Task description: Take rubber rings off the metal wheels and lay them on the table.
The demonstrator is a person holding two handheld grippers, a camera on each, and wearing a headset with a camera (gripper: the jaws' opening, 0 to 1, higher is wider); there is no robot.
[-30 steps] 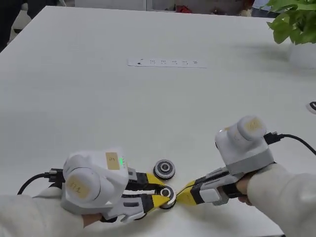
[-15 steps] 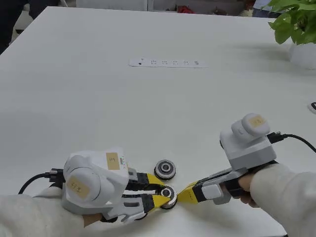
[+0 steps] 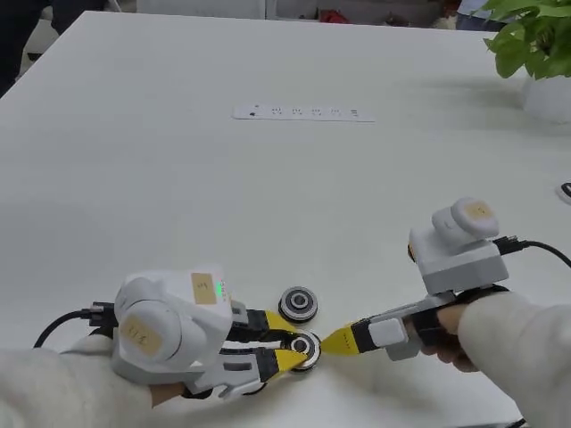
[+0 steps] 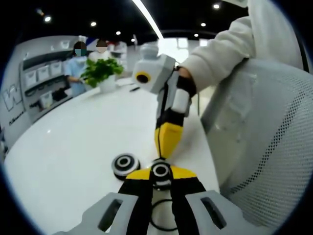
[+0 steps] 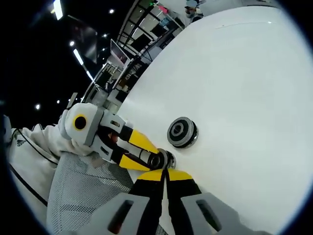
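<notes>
Left gripper is closed on the near wheel, one yellow jaw on each side, pinning it at the near edge of the table, just in front of me. Right gripper comes in from the right with its jaws pressed together, tips touching that wheel's right rim. From the right gripper view I cannot tell whether they have nipped any rubber or only met each other. The far wheel lies flat just beyond the near one, apart from both grippers, with its dark rubber ring seated around it. A thin dark loop shows low between my left jaws in the left gripper view; it may be a ring, but I cannot say. The power strip and potted plant sit well clear, far across the table. Risks as I judge them: if the right tips hold only a sliver of rubber, a pull would let it snap back. If the left grip is off-centre, the round wheel could squirt out and roll off the near edge. A sideways tug could also knock the far wheel.
</notes>
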